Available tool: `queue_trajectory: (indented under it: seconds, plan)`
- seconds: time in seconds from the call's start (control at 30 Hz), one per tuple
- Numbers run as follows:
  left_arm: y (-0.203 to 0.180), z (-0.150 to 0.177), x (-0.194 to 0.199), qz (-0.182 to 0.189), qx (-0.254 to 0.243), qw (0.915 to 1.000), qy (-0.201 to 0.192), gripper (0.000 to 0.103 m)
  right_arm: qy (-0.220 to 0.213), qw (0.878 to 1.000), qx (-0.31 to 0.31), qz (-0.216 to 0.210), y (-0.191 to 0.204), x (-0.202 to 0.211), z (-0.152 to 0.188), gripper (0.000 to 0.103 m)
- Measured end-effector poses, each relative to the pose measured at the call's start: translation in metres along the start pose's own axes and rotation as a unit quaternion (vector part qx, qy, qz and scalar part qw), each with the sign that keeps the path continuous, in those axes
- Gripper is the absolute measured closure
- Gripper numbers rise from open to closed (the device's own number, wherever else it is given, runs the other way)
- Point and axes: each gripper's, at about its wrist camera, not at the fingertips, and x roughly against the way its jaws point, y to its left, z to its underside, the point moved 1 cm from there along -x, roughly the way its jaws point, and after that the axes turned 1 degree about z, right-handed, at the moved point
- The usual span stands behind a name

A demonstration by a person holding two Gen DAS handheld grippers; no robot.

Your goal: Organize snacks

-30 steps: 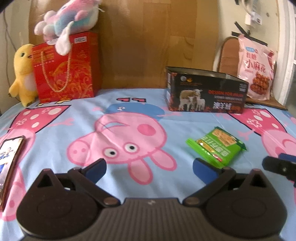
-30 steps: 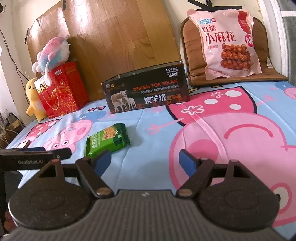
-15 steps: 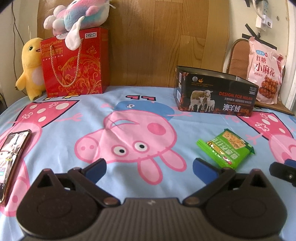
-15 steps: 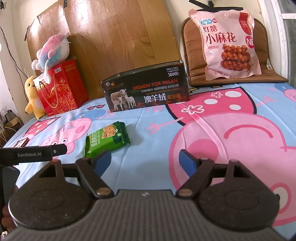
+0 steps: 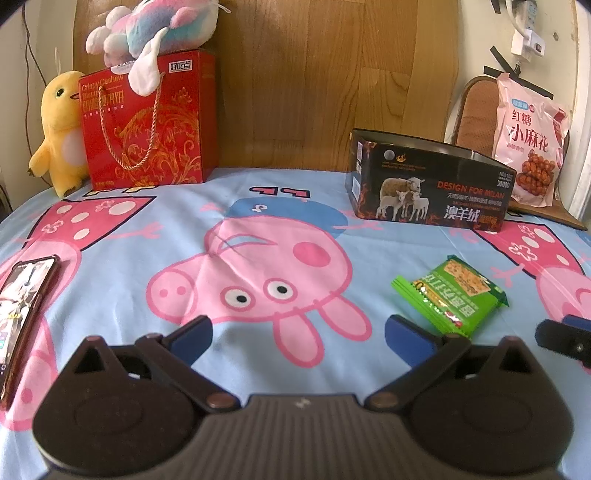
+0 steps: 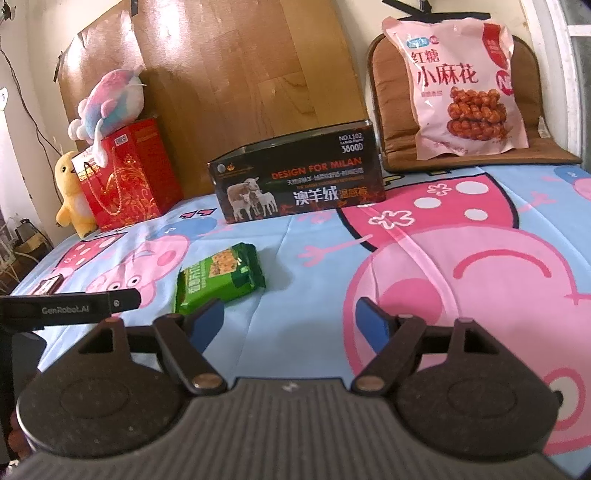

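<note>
The left gripper (image 5: 297, 334) is hovering low over the cartoon-pig bedsheet (image 5: 258, 229) with its blue pads spread wide and nothing between them. The right gripper (image 6: 293, 319) is likewise standing open and empty above the sheet. The green cracker packet (image 5: 448, 293) is lying flat on the sheet, just ahead of the left gripper's right pad and just beyond the right gripper's left pad (image 6: 208, 319); neither is touching it. The black open-top box (image 6: 297, 179) is sitting farther back, near the wooden headboard (image 6: 236, 74). The pink snack bag (image 6: 461, 85) is leaning upright on a brown cushion (image 6: 391, 110) at the far right. A red gift bag (image 5: 147, 122) is standing at the back left, carrying a plush toy (image 5: 155, 33). A phone (image 5: 22, 306) is lying at the left edge.
</note>
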Motion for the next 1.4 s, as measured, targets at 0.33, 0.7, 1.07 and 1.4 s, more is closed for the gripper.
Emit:
queue_trajectory:
  seconds: [0.33,0.7,1.07,1.4]
  plan:
    - [0.002,-0.001,0.000,0.008,0.004,1.0000,-0.004,0.001,0.013,0.998,-0.030,-0.048,0.001,-0.023,-0.026,0.046]
    - [-0.002,-0.001,-0.004,0.010,-0.005,0.9999,0.008,0.005,0.050,0.995,-0.031,-0.075,0.014,-0.039,-0.021,0.085]
    - [-0.003,-0.001,-0.005,-0.002,-0.008,0.9999,0.013,0.005,0.038,0.994,-0.054,-0.089,0.009,-0.018,-0.003,0.083]
    - [-0.003,-0.001,-0.006,-0.004,-0.011,0.9998,0.016,0.004,0.032,0.995,-0.031,-0.088,0.015,-0.015,0.000,0.075]
